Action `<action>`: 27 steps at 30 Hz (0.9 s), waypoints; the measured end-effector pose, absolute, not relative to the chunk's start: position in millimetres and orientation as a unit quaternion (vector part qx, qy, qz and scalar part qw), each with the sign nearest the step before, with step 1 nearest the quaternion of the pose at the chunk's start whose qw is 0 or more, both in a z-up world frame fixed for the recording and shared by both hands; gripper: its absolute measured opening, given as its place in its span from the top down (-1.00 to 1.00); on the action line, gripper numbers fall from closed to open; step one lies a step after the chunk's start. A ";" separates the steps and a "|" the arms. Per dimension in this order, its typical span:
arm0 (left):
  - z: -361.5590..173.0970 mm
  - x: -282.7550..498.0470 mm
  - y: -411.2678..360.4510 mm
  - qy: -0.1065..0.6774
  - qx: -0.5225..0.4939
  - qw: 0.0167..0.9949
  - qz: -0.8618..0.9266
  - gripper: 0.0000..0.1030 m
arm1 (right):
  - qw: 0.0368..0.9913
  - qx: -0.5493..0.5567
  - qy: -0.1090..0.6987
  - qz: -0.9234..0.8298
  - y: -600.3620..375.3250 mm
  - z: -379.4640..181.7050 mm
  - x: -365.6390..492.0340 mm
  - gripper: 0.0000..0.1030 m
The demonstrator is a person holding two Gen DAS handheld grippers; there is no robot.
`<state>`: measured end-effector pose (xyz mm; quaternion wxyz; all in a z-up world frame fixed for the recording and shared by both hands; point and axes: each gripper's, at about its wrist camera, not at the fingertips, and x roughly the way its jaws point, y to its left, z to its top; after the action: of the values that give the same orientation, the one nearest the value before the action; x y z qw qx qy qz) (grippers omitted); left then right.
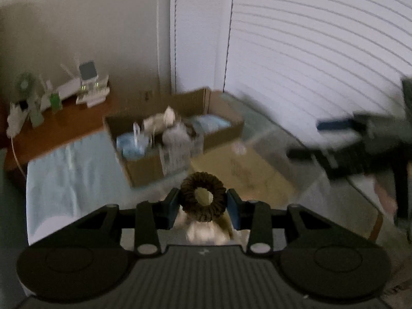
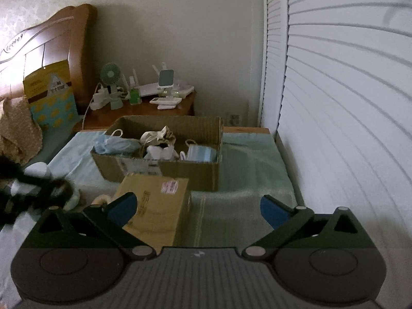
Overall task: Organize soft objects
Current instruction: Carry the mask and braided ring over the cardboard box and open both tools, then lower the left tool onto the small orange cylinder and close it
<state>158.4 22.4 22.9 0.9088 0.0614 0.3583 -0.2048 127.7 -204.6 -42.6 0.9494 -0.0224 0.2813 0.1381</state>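
On the bed [image 2: 244, 159], at its far end, sits the open cardboard box [image 2: 164, 164] already holding face masks [image 2: 200, 153] and other soft bits. The left gripper [image 1: 203, 202] has its jaws clenched on a dark hair scrunchie [image 1: 203, 194], with something pale hanging below it. The right gripper [image 2: 198, 206] has its jaws released wide, with nothing between them. To do this well, carry the scrunchie clear over the near box wall, let go only above a free gap, and keep the right gripper aside.

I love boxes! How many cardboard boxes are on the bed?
2. The open cardboard box sits in the middle of the bed, holding soft things. The closed cardboard box lies just in front of it. Others may be hidden.
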 end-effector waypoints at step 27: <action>28.5 264.5 -23.4 0.337 0.058 0.924 -0.171 -0.87 | 0.950 -0.015 0.284 0.126 -220.3 -46.8 95.0 -1.00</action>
<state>264.5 -23.4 28.5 0.9240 0.0580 0.3369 -0.1712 95.0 -220.3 -46.8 0.9504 -0.0152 0.2841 0.1255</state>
